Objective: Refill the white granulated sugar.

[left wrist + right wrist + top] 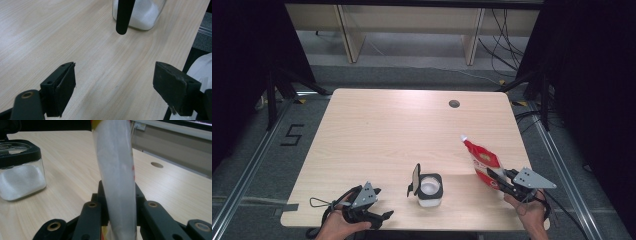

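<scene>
Jar [430,189]: square, clear, black-rimmed, lid flipped up, part-full of white powder, near the bench [377,130] front edge; likely weighty and breakable, best held by its flat sides. Pouch [484,162]: red, right of jar, soft and probably slippery, clamped low in right tongs [498,180]. Left tongs [384,216]: left of jar, agape, empty.

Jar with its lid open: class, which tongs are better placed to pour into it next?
Right. The right tongs already grip the red pouch beside the jar; the left tongs are open, holding nothing.
</scene>
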Demonstrator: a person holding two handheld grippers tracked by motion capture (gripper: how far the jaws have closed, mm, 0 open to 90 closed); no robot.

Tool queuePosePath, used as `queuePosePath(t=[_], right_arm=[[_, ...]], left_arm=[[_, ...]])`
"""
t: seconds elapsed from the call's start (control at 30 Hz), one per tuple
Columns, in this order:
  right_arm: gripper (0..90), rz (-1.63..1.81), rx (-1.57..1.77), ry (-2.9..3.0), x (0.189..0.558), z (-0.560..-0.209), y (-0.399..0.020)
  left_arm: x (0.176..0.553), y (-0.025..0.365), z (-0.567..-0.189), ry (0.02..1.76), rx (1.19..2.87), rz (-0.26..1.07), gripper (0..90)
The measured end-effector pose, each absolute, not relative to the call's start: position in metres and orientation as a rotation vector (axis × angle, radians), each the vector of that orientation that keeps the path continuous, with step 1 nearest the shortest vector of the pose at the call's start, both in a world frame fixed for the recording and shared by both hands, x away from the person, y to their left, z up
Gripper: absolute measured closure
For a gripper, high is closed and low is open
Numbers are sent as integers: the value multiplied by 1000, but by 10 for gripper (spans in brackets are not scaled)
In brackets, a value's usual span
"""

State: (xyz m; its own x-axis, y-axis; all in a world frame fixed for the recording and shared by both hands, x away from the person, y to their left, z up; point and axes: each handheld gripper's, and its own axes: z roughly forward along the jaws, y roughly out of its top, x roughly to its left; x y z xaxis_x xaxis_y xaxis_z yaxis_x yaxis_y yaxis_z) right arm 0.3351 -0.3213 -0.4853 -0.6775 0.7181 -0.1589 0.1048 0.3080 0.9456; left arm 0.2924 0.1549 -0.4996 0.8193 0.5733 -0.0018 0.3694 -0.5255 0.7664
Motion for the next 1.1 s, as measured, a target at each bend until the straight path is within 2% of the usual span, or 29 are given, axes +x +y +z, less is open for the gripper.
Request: queuePosePath(t=[0.33, 0.5, 0.63, 1.1], right_arm=[[767, 1380, 885, 2027, 321, -484, -333], [767, 1371, 834, 2016, 323, -484, -336], [767, 1389, 935, 2008, 318, -485, -338], [756, 1379, 973, 2016, 309, -489, -345]], left_arm=[[293, 154, -500, 695, 2189, 326, 181], [294, 156, -500, 694, 2191, 333, 181], [293, 155, -499, 695, 2178, 320, 181], [294, 156, -499, 698, 2183, 333, 181]])
